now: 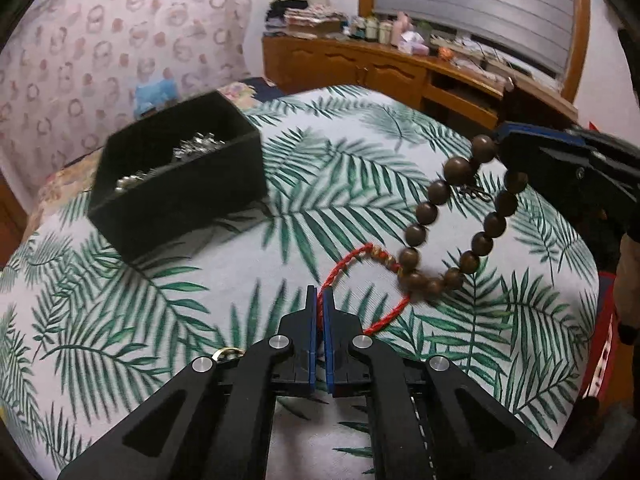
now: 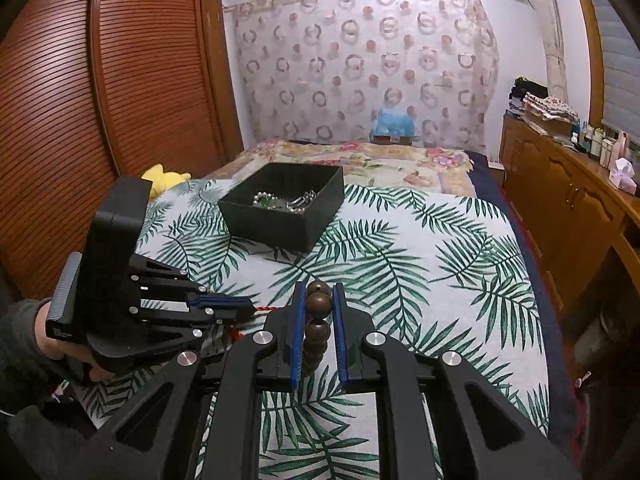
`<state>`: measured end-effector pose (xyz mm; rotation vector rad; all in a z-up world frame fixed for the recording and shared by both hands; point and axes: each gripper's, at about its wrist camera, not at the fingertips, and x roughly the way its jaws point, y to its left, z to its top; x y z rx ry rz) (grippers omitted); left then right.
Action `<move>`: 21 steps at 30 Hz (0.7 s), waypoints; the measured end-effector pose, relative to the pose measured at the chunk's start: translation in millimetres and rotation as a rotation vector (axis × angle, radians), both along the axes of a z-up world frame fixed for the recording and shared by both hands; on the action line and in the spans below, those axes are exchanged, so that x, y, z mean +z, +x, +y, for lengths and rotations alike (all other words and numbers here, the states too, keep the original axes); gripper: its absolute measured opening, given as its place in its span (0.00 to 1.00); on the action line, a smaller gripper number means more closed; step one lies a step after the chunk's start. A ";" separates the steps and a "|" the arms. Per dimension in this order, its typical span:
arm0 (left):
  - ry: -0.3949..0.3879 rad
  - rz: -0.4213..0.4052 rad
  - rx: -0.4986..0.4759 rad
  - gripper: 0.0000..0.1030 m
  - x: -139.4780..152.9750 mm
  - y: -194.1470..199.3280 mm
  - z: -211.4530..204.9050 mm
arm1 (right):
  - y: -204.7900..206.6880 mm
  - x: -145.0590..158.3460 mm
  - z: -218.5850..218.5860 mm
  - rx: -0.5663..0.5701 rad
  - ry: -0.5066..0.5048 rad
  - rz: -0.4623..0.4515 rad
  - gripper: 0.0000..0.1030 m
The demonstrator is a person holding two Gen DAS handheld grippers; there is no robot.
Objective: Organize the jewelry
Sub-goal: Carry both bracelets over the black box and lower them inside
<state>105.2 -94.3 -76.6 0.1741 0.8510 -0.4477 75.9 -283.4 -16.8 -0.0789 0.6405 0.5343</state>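
Note:
My left gripper [image 1: 320, 294] is shut on a red braided cord bracelet [image 1: 348, 260] that lies on the leaf-print bedspread [image 1: 200, 300]; the cord runs between the blue pads. From the side, the left gripper [image 2: 250, 307] pinches the red cord [image 2: 266, 309] low over the cloth. My right gripper [image 2: 318, 292] is shut on a brown wooden bead bracelet [image 2: 319, 304]. That bead bracelet [image 1: 424, 214] hangs in a loop from the right gripper [image 1: 502, 142] above the bed. A black jewelry box [image 1: 176, 176], open on top, holds silvery pieces [image 2: 280, 202].
A gold ring [image 1: 224, 354] lies on the bedspread beside my left gripper's linkage. A wooden dresser [image 1: 400, 68] with bottles stands along the right wall, slatted wardrobe doors [image 2: 100, 100] on the left. A yellow soft toy [image 2: 164, 180] sits behind the left gripper.

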 end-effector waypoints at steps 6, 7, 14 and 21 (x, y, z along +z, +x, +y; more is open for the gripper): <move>-0.018 -0.051 0.047 0.02 19.3 -2.4 16.5 | -1.2 9.3 4.4 0.009 0.001 -0.026 0.14; -0.020 -0.059 0.052 0.02 22.3 -2.8 18.5 | -0.5 10.0 5.5 0.010 -0.002 -0.027 0.14; -0.040 -0.110 0.089 0.02 43.4 -2.6 35.3 | 10.7 9.5 14.4 0.023 -0.019 -0.024 0.14; -0.055 -0.140 0.104 0.02 57.8 2.7 46.7 | 26.1 10.7 30.1 0.052 -0.039 -0.031 0.14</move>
